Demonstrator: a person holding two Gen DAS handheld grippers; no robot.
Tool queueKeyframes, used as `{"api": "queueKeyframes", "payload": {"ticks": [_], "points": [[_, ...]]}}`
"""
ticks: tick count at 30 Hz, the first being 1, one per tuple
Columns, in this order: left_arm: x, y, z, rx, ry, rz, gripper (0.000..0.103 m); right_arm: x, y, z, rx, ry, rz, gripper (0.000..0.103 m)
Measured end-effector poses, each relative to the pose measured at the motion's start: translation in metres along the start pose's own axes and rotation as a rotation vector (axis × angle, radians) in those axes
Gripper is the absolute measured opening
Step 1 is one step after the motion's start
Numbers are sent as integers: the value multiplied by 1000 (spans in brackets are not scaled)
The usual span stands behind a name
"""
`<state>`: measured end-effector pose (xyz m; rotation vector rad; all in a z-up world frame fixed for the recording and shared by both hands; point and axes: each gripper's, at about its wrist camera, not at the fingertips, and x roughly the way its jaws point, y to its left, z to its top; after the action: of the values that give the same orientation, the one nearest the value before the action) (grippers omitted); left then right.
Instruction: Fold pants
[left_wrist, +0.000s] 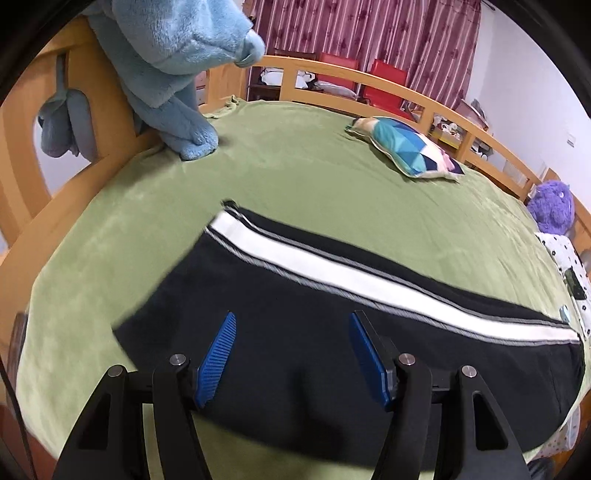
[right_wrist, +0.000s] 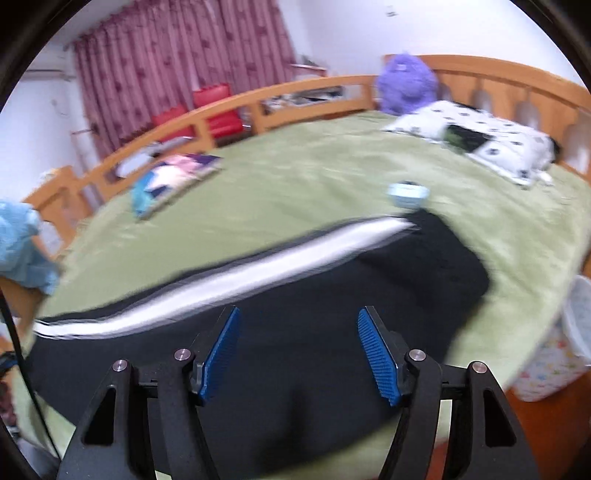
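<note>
both tongs over the bed (left_wrist: 295, 166), pointing down at a slant.

pants (left_wrist: 332, 332): black, with a white stripe edged in grey running their length. they lie flat along the near edge of the bed, on the green blanket (left_wrist: 110, 258). stripe side faces the far rail. one end reaches toward the headboard side, near a small pale blue object (right_wrist: 408, 194) that sits just beyond the cloth there.

my left gripper (left_wrist: 291, 321): blue pads spread, nothing between them. black cloth shows in the gap below; i cannot tell whether the tips touch it.

my right gripper (right_wrist: 299, 317): pads likewise spread, empty, above the pants' dark part. this view is blurred, so fine detail is lost.

rest of the bed:
- blue plush (left_wrist: 177, 74) at the corner by the footboard, leaning against the wooden frame.
- patterned cushion (left_wrist: 410, 151) near the far rail, well apart from the pants.
- purple plush (right_wrist: 404, 83) in the far corner against the headboard.
- white spotted pillow (right_wrist: 509, 147) beside it, with a dark flat thing (right_wrist: 465, 138) lying on top.

beyond the rail: red chairs (left_wrist: 384, 81) and a striped pink curtain (left_wrist: 369, 33).
</note>
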<state>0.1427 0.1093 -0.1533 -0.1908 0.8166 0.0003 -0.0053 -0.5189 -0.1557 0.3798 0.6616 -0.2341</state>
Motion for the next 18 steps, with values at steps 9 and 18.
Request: {"api": "queueKeyframes", "payload": {"ticks": [9,18], "points": [[72,40,64,-29,9,55,61,46,131,-1,-102,28,132,65],[143,42,84,9,140,84,58,60,156,-4,-165,42,78,65]]}}
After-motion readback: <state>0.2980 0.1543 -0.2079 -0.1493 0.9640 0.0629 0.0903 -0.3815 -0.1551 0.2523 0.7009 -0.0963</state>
